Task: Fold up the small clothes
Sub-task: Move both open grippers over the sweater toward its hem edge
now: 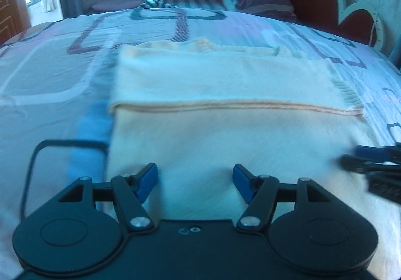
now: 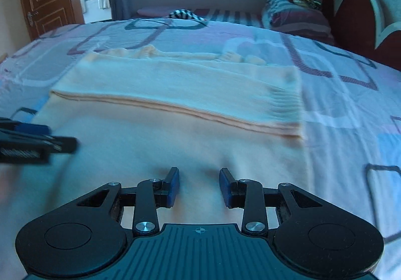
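I have a cream sweater (image 1: 225, 129) lying flat on the bed (image 1: 50, 67), its far part already folded back toward me so a doubled edge runs across the middle. My left gripper (image 1: 195, 181) hangs over the near left part of the cloth with its jaws spread and nothing between them; my right gripper (image 2: 199, 186) sits over the near right part, jaws apart by a narrower gap, also holding nothing. I judge the step in hand to be taking the near hem for the next fold. To do it well I would bring both sets of tips down at matching spots on the hem, pinch only the layers I mean to lift, and carry them evenly so the edge lands square. The grippers are near each other, so crossing is the risk. A striped pillow (image 2: 295, 16), a headboard (image 2: 356, 11) and a striped cloth (image 2: 186, 15) lie well apart from the work.
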`<action>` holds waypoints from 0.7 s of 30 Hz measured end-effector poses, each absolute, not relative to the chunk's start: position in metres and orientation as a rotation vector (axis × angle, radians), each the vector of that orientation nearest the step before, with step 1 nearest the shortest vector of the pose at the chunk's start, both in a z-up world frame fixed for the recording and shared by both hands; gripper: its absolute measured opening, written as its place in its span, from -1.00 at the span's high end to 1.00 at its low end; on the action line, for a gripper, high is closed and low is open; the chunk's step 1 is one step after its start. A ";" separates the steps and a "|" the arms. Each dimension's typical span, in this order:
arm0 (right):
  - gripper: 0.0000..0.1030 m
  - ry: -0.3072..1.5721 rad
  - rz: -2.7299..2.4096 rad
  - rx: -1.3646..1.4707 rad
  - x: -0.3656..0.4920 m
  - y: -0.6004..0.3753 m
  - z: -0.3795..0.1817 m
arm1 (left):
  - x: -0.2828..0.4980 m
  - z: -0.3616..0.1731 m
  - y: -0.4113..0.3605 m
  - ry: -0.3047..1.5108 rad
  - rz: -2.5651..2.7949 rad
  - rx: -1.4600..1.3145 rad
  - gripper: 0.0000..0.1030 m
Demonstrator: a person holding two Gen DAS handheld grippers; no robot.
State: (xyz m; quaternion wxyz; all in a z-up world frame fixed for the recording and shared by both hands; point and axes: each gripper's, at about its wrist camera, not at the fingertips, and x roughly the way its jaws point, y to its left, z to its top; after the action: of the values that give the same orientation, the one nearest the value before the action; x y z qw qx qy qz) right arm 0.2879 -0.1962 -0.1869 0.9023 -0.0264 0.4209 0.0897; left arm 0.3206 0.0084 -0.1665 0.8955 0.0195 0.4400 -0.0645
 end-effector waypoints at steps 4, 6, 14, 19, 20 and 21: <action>0.34 0.876 0.161 -0.043 0.272 -0.218 -0.186 | 0.312 -0.164 0.006 0.914 -0.093 0.042 -0.27; 0.34 0.871 0.174 -0.040 0.263 -0.220 -0.181 | 0.308 -0.161 0.002 0.920 -0.084 0.025 -0.27; 0.34 0.837 0.354 -0.027 0.232 -0.191 -0.166 | 0.270 -0.156 -0.025 0.936 -0.121 0.024 -0.32; 0.34 0.863 0.409 -0.049 0.216 -0.174 -0.175 | 0.250 -0.163 -0.026 0.940 -0.115 0.055 -0.35; 0.34 0.870 0.406 -0.054 0.213 -0.173 -0.177 | 0.247 -0.164 -0.025 0.938 -0.118 0.065 -0.38; 0.34 0.873 0.396 -0.059 0.210 -0.174 -0.180 | 0.244 -0.165 -0.024 0.937 -0.120 0.073 -0.40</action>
State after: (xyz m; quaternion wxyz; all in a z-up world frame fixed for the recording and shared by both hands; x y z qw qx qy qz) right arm 0.2096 -0.1745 -0.1797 0.8868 -0.0283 0.4200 0.1906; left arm 0.2441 -0.0238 -0.1647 0.8899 0.0351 0.4511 -0.0577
